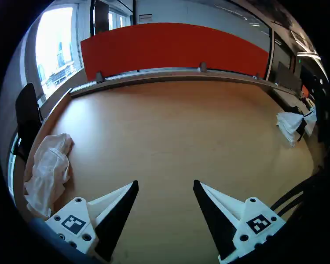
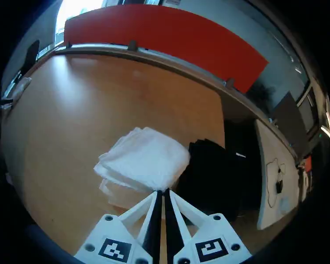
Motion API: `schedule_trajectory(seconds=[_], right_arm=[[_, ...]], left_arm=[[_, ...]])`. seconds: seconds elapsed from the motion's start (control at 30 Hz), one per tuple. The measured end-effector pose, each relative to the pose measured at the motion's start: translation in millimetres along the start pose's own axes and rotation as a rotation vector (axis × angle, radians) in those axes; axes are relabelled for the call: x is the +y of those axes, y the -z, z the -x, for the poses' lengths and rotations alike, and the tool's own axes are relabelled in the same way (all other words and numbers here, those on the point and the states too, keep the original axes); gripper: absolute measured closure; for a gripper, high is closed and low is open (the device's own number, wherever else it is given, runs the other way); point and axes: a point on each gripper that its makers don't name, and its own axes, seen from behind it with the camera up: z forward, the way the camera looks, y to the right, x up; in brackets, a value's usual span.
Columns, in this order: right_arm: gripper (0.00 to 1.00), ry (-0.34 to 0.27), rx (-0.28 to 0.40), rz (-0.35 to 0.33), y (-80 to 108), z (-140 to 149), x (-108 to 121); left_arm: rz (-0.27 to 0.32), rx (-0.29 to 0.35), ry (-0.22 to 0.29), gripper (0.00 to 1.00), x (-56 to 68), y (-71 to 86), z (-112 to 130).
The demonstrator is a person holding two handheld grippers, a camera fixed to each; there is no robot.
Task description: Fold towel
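**A:** Two grippers, two lots of white cloth, one table [image 1: 178, 132]. Where is the cloth?

**B:** One crumpled towel [image 1: 50, 167] lies bunched lengthwise along the table's left edge. One folded stack [image 2: 143, 160] sits at the far right of the table, well apart from it.

**A:** How many layers are in the stack?

**B:** Several show at its near edge, but I cannot count them exactly.

**A:** And the grippers?

**B:** The left gripper [image 1: 165, 182] hangs over bare wood at the near side of the table, its two fingers spread wide. The right gripper [image 2: 163, 192] has its two fingers drawn together to a sliver, with the tips at the near edge of the folded stack. I cannot tell whether any cloth is pinched between them.

**A:** What else can you count?

**B:** One red panel [image 1: 174, 48] stands along the far edge of the table. One black chair [image 1: 27, 114] stands beyond the left edge, near the crumpled towel. In the right gripper view, one dark shape [image 2: 209, 167] lies just right of the stack, touching it or nearly so. I cannot make out what it is.
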Motion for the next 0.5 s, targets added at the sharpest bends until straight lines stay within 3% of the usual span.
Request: schedule_trajectory(seconds=[0.5], right_arm=[[0.96,-0.064,-0.118,0.003,-15.8,44,4]], left_arm=[[-0.014,-0.004,0.004,0.08,-6.6,3.5,4]])
